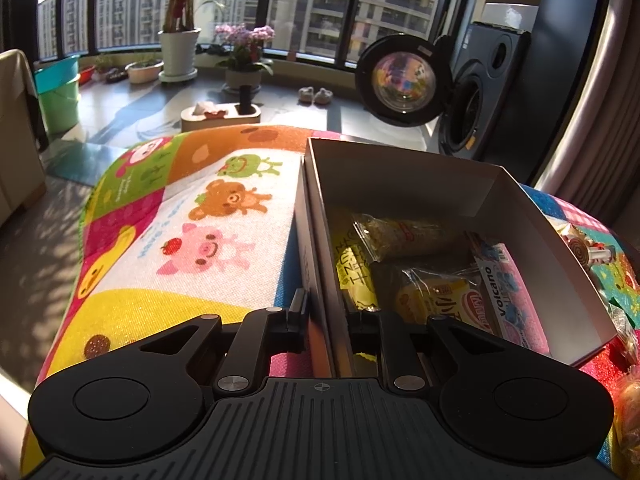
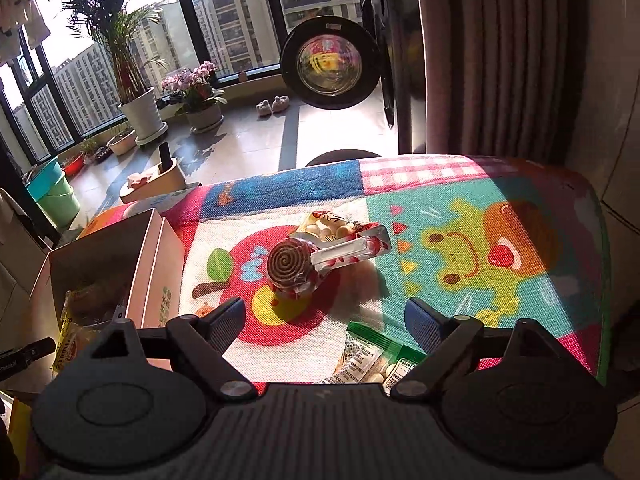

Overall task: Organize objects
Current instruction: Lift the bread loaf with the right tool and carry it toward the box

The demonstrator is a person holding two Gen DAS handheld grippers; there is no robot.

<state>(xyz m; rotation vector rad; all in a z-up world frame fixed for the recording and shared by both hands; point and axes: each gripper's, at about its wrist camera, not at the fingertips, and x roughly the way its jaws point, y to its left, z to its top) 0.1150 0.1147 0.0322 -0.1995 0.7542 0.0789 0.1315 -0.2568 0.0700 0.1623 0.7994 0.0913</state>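
Observation:
A white cardboard box (image 1: 400, 184) stands on the cartoon-print mat (image 1: 200, 240). Inside it lie a yellow packet (image 1: 354, 276), a clear bag (image 1: 404, 236), a yellow snack (image 1: 432, 296) and a pink Volcano pack (image 1: 508, 296). My left gripper (image 1: 330, 312) is shut on the box's near left wall. In the right wrist view the box (image 2: 148, 248) sits at the left. My right gripper (image 2: 326, 320) hangs open above the mat, just short of a spiral lollipop (image 2: 289, 266). A red-white snack packet (image 2: 332, 226) lies behind the lollipop, and a green-edged packet (image 2: 372, 356) lies under the gripper.
The table's far edge (image 2: 440, 158) and right edge (image 2: 602, 280) drop off to the floor. A curtain (image 2: 500, 60) hangs behind it, with a washing machine's open door (image 2: 330, 68) beyond. Potted plants (image 2: 140, 112) and slippers (image 2: 272, 106) stand by the windows.

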